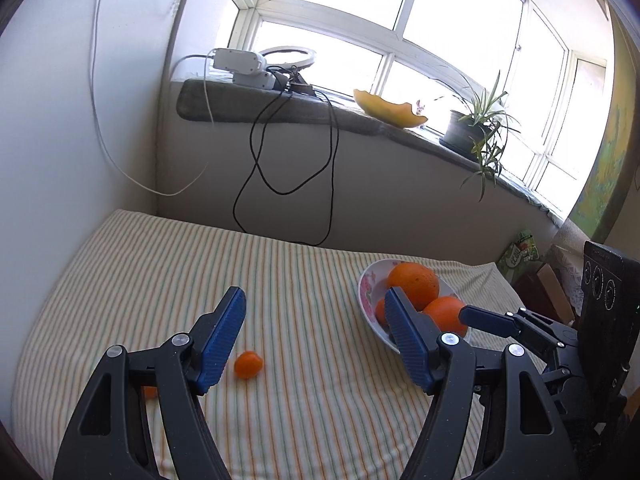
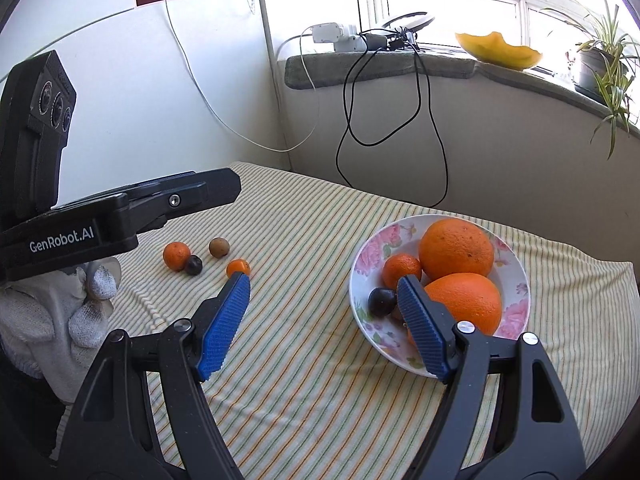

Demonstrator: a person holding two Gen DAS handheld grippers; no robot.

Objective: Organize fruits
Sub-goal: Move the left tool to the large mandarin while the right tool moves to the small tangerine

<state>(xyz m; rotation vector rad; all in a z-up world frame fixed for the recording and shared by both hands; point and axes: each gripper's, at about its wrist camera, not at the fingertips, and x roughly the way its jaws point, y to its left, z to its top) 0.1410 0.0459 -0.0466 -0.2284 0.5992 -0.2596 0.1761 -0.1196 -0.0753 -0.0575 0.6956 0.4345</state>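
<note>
My left gripper [image 1: 315, 294] is open and empty above the striped cloth. A small orange [image 1: 248, 364] lies just below its left finger, and another orange fruit [image 1: 150, 391] peeks out behind that finger's arm. The floral bowl [image 2: 372, 256] holds two big oranges [image 2: 456, 248] [image 2: 464, 300], a mandarin [image 2: 400, 270] and a dark plum [image 2: 382, 300]. My right gripper [image 2: 323, 280] is open and empty, its right finger in front of the bowl. Loose on the cloth lie a mandarin [image 2: 176, 255], a dark plum [image 2: 194, 265], a brownish kiwi [image 2: 219, 247] and a small orange [image 2: 238, 268].
The left gripper [image 2: 224, 190] and a white-gloved hand [image 2: 60, 312] fill the left of the right wrist view. Black cables [image 2: 432, 140] hang from the windowsill [image 2: 400, 66], which carries a melon rind [image 2: 500, 54] and a potted plant [image 2: 600, 64]. White walls close the table's far corner.
</note>
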